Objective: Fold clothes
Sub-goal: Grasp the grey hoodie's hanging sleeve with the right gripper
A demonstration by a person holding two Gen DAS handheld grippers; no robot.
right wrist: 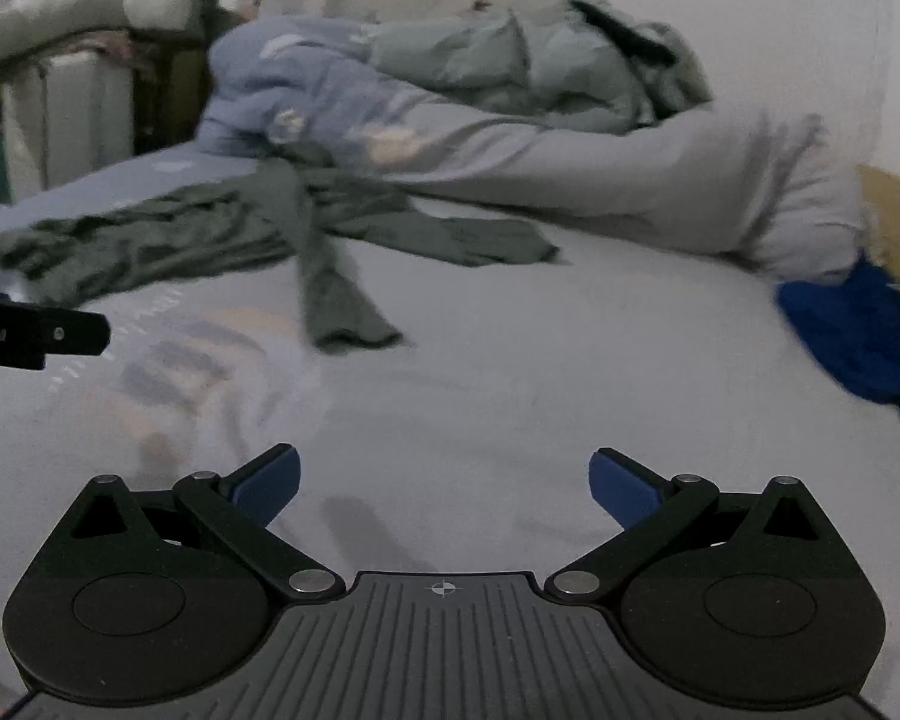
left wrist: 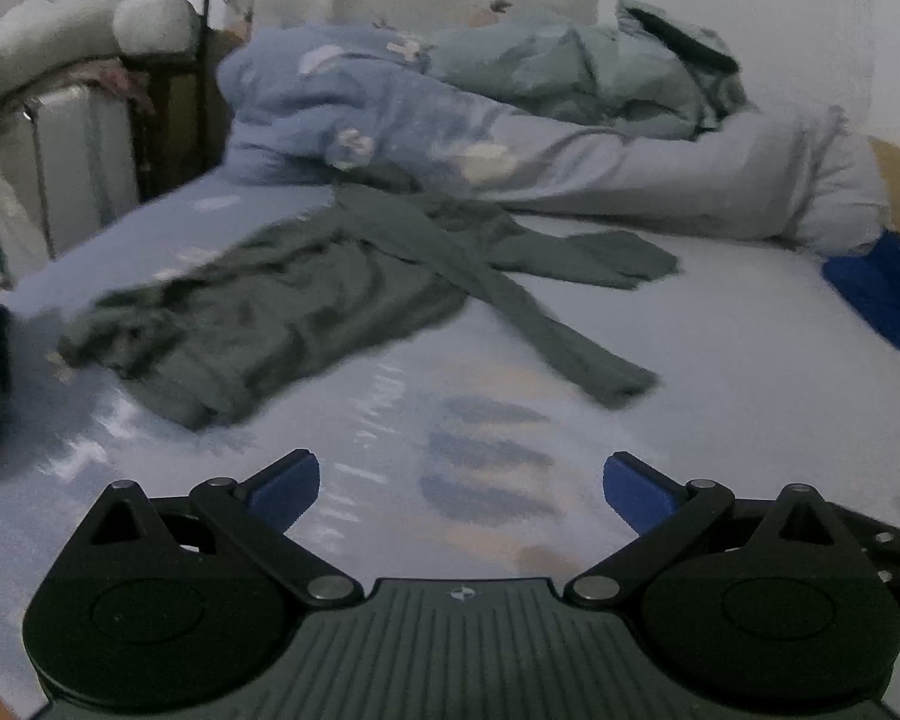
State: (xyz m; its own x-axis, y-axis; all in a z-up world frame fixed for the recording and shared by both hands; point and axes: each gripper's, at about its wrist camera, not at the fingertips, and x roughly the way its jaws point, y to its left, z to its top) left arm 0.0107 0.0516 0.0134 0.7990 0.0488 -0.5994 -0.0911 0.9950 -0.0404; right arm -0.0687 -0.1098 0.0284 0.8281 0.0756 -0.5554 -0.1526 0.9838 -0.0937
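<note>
A dark green long-sleeved garment point(left wrist: 306, 294) lies crumpled on the pale blue bed sheet point(left wrist: 720, 372), with one sleeve stretched toward me and another out to the right. The right wrist view has the same garment point(right wrist: 168, 240) at left of centre. My left gripper point(left wrist: 461, 483) hovers over bare sheet well short of the garment, jaws wide apart and holding nothing. Over the sheet further right, my right gripper point(right wrist: 444, 480) is also open and empty. The left gripper's black body point(right wrist: 36, 333) pokes in at the left edge of the right wrist view.
A rolled blue and grey duvet point(left wrist: 570, 138) with grey-green clothing on top runs across the bed behind the garment. A bright blue cloth point(left wrist: 882, 294) lies at the right edge. White and dark furniture point(left wrist: 60, 168) stands left of the bed. A wall rises behind.
</note>
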